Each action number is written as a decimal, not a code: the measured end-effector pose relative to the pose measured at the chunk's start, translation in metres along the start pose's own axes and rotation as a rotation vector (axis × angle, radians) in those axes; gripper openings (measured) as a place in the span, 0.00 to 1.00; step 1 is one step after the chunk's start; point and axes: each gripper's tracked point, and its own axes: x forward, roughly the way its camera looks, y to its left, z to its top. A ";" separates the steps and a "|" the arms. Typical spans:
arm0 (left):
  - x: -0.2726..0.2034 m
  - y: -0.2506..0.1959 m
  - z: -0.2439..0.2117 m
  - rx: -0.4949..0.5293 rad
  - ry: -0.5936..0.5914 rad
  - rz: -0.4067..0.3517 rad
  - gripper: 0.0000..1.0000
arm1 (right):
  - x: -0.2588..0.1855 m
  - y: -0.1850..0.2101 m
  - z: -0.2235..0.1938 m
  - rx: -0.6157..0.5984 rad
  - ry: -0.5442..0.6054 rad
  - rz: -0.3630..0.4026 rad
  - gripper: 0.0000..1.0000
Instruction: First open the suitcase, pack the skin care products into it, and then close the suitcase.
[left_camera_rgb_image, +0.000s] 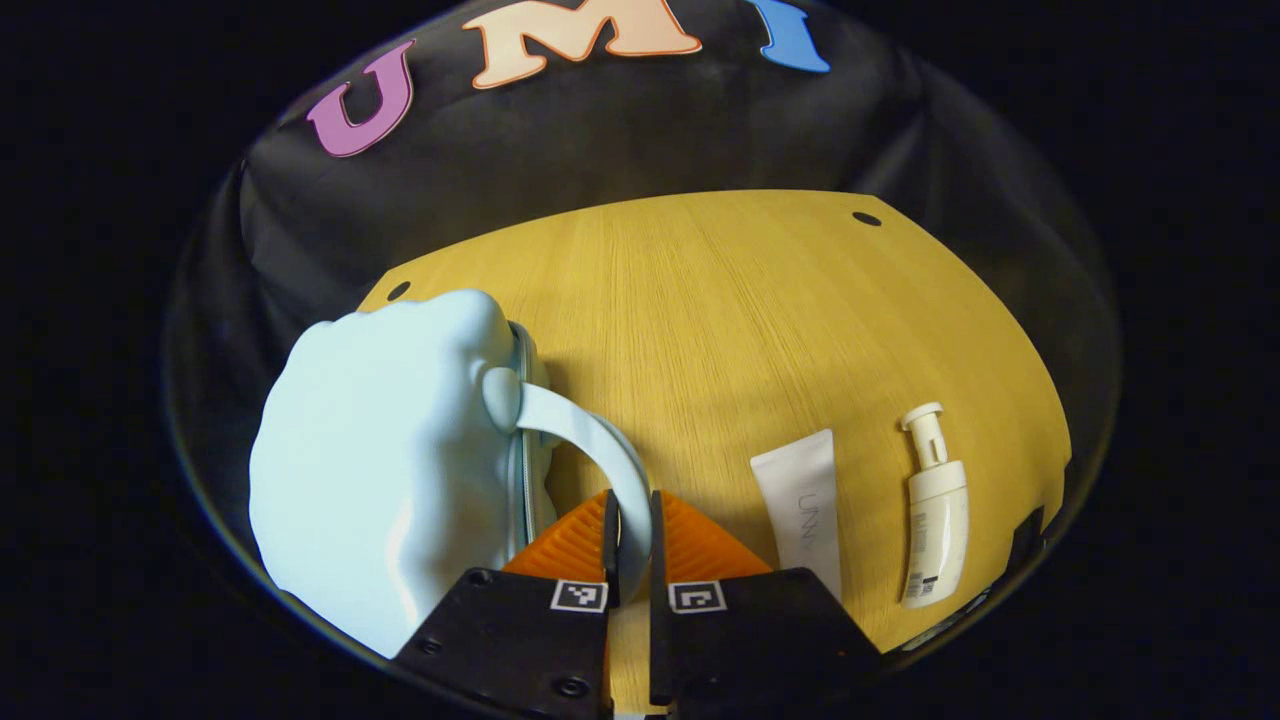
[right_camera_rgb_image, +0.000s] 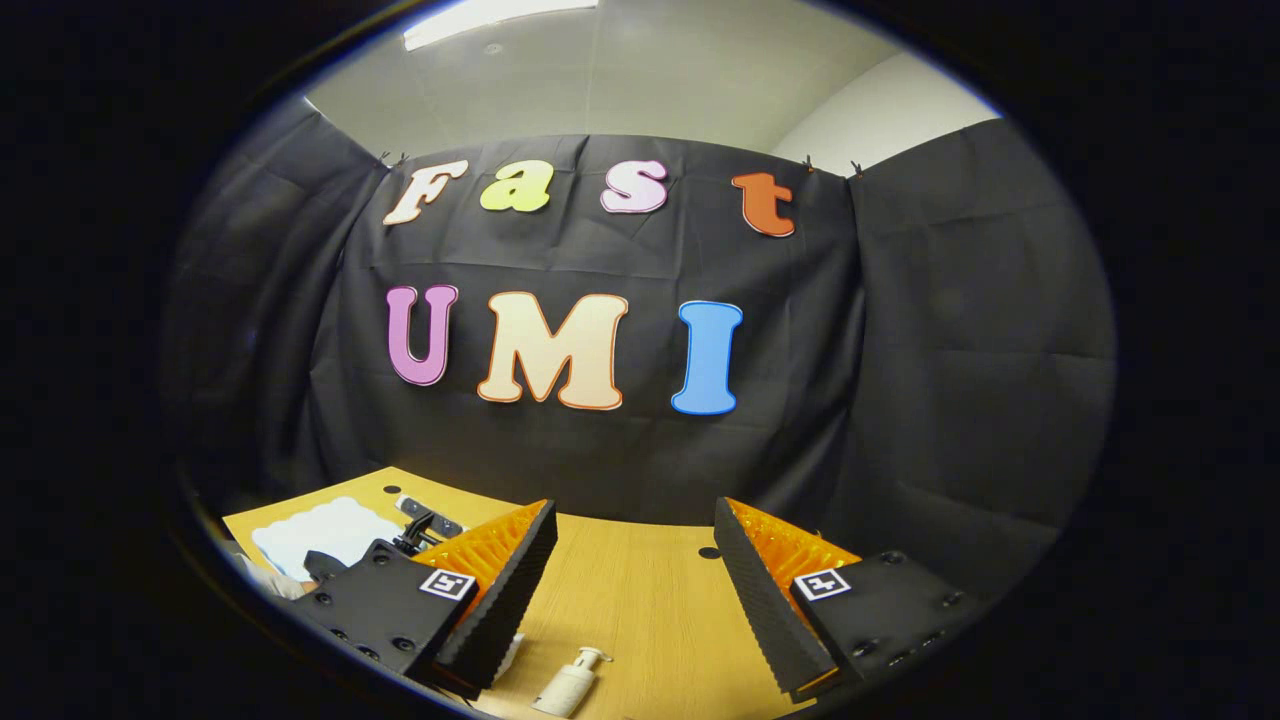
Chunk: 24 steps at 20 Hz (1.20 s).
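The pale blue suitcase (left_camera_rgb_image: 385, 470) lies shut just ahead-left of the left claw (left_camera_rgb_image: 630, 540), which pinches its curved handle (left_camera_rgb_image: 600, 450) between narrow fingers. That thin loop could slip out on the lift. The right claw (right_camera_rgb_image: 635, 590) hangs wide and empty above the pump bottle (right_camera_rgb_image: 568, 685), and the tube (left_camera_rgb_image: 805, 510) lies close enough to get knocked.

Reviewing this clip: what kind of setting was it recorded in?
Most likely a staged recording booth, not a home. Black cloth hangs as walls under an office-style ceiling light, and a bare wooden table holds just the props: a light-blue suitcase, a tube and a pump bottle.
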 end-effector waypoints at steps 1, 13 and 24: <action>0.000 0.000 0.002 0.002 -0.005 0.000 0.06 | 0.000 -0.001 0.000 -0.002 -0.003 0.001 1.00; -0.017 0.011 0.015 -0.053 0.010 -0.054 0.04 | 0.005 0.010 0.002 0.008 -0.021 0.026 0.99; -0.075 0.038 0.067 -0.052 -0.131 -0.077 0.02 | 0.009 0.014 0.003 0.023 -0.026 0.023 1.00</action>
